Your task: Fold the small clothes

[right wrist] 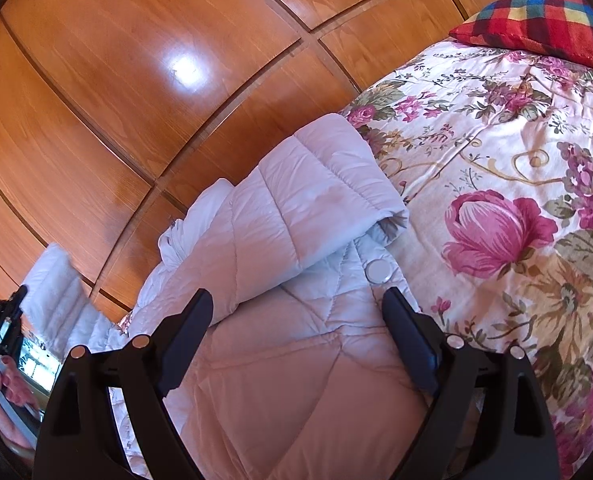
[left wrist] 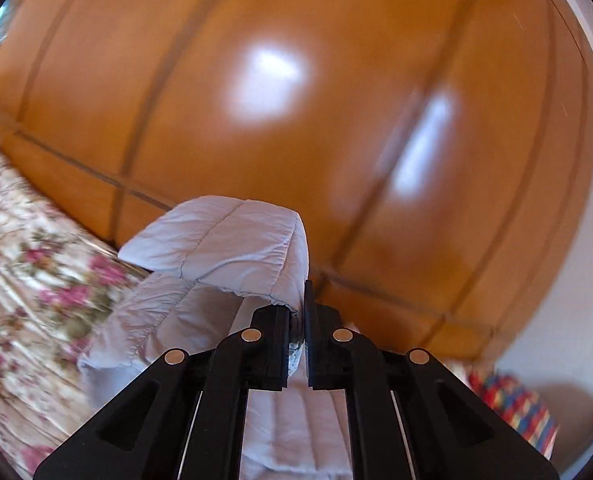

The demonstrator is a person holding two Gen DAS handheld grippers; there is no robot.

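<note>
The left tongs (left wrist: 298, 320) are pinched tight on the cuff of a sleeve (left wrist: 224, 240) of the pale quilted jacket (right wrist: 296, 360). The sleeve is lifted off the bed (right wrist: 496, 160) and arches away towards eleven o'clock from the tips. In the right wrist view the same raised sleeve shows at nine o'clock, beside the person's hand (right wrist: 4, 388).

The right tongs (right wrist: 298, 320) stand wide apart with nothing between them, hovering over the jacket's body. The other sleeve (right wrist: 316, 196) already lies folded across the chest, its long axis running from seven to one o'clock, with a snap button (right wrist: 378, 271) just past the right finger.

So the sleeve yet to be folded hangs from the left tongs, and the body it must cross lies under the right ones, probably needing a sweep inward from the left.
</note>
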